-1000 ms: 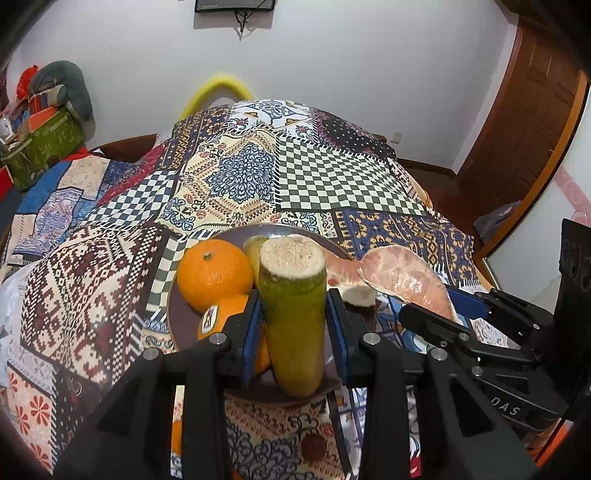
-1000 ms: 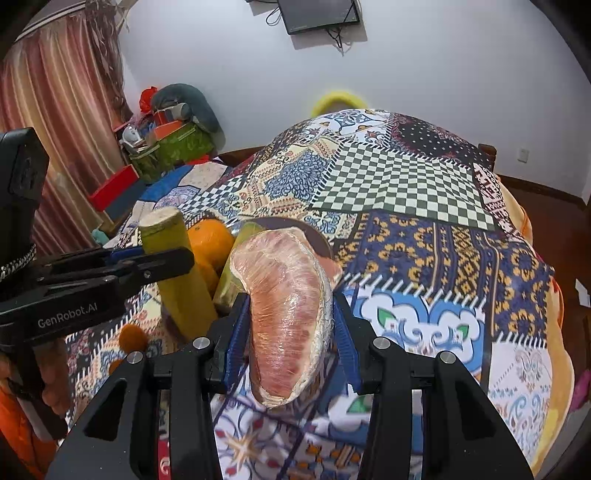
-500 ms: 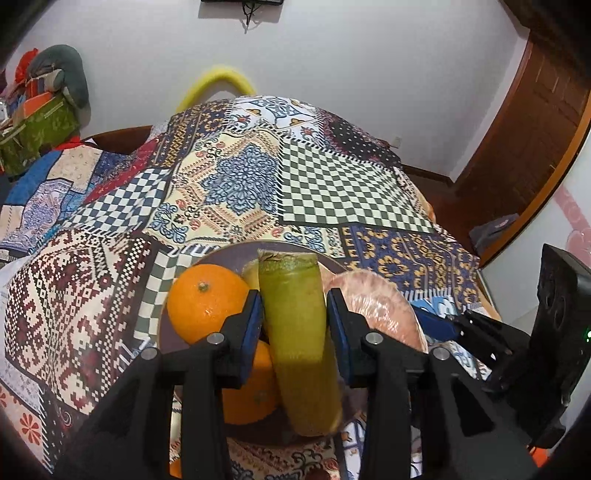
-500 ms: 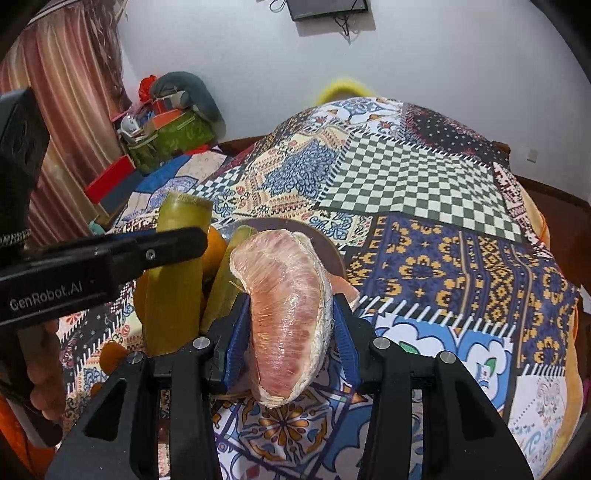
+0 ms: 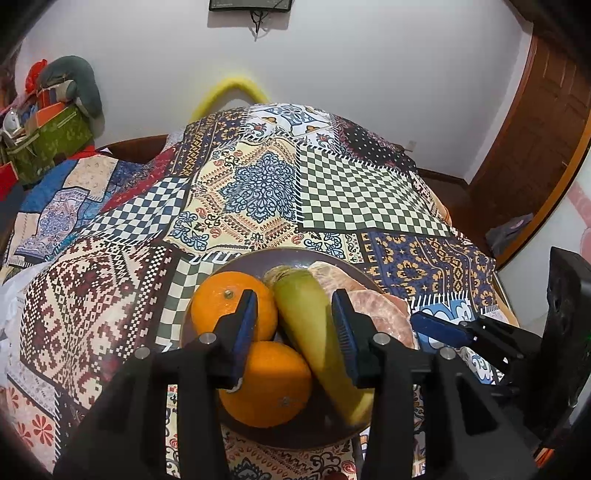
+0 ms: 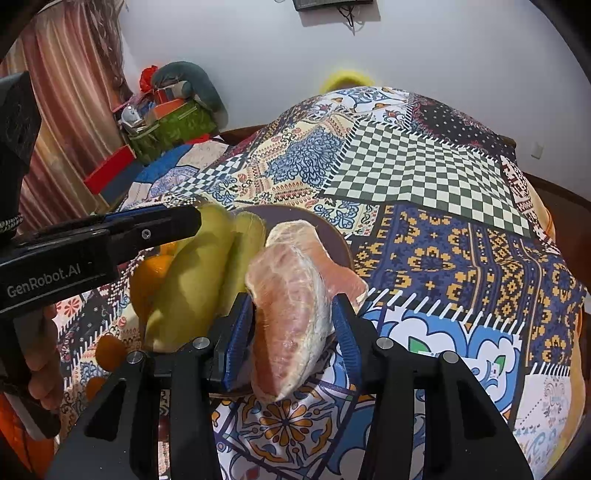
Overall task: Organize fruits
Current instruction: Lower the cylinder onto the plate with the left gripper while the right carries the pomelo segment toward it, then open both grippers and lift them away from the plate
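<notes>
Left gripper [image 5: 293,332]: jaws spread wide, blue pads clear of the fruit on the left side; the green sugarcane piece [image 5: 317,332] lies tilted between them, close against the right pad, its lower end on the near part of the brown plate [image 5: 207,288]. Contact with that pad cannot be confirmed.

Right gripper [image 6: 295,336]: jaws closed on a plastic-wrapped pomelo segment [image 6: 291,306], which stands up between the pads at the plate's right edge.

On the plate, nearest the left camera: one orange [image 5: 267,384], touching the sugarcane piece. Behind it, a second orange [image 5: 232,304] (stem end up). Beside that, a second green piece [image 5: 277,273], mostly hidden. Further pink pomelo [image 5: 380,310] lies on the plate's right side.

In the right view, two small orange fruits [image 6: 109,349] lie off the plate on the cloth, near the person's left hand [image 6: 40,350].

Surface: patchwork tablecloth [image 5: 258,192] covering the whole table.

Beyond: green storage box [image 5: 48,144] with clutter at left, yellow curved object [image 5: 229,92] behind the table, wall-mounted screen [image 5: 251,4], wooden door [image 5: 535,129] at right, striped curtain [image 6: 62,92].
</notes>
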`<state>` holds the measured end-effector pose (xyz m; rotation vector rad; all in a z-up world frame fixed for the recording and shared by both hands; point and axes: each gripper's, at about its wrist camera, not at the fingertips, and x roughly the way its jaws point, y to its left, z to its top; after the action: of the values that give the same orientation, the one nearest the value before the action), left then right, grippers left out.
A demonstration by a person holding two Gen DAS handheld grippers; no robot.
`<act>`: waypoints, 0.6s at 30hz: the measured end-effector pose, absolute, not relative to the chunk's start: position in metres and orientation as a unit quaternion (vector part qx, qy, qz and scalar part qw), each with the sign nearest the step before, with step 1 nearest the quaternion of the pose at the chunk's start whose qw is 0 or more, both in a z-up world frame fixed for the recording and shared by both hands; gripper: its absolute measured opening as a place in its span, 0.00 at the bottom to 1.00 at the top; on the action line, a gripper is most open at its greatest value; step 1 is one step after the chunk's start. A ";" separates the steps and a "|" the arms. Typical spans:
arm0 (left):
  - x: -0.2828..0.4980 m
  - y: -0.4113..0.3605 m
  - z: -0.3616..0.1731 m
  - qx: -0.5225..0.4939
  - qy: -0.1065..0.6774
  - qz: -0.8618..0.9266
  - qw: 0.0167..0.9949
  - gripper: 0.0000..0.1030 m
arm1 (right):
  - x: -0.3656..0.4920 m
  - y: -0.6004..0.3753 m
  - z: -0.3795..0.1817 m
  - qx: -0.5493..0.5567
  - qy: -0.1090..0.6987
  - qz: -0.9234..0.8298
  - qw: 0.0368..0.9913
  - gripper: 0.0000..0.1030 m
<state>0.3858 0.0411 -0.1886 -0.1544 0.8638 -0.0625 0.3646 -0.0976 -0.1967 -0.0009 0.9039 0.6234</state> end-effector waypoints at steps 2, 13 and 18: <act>0.383 0.043 -0.186 -0.077 0.417 -0.028 0.905 0.40 | 0.362 -0.099 -0.193 -0.003 0.426 0.296 0.855 0.42; 0.346 0.044 -0.161 -0.072 0.398 -0.023 0.914 0.40 | 0.339 -0.105 -0.163 -0.010 0.399 0.292 0.869 0.42; 0.314 0.043 -0.140 -0.064 0.376 -0.018 0.924 0.40 | 0.320 -0.109 -0.141 -0.012 0.379 0.291 0.878 0.42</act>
<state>0.3145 0.0434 -0.1401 -0.1317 0.7715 -0.0370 0.3196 -0.1089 -0.1409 -0.0247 0.7913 0.6076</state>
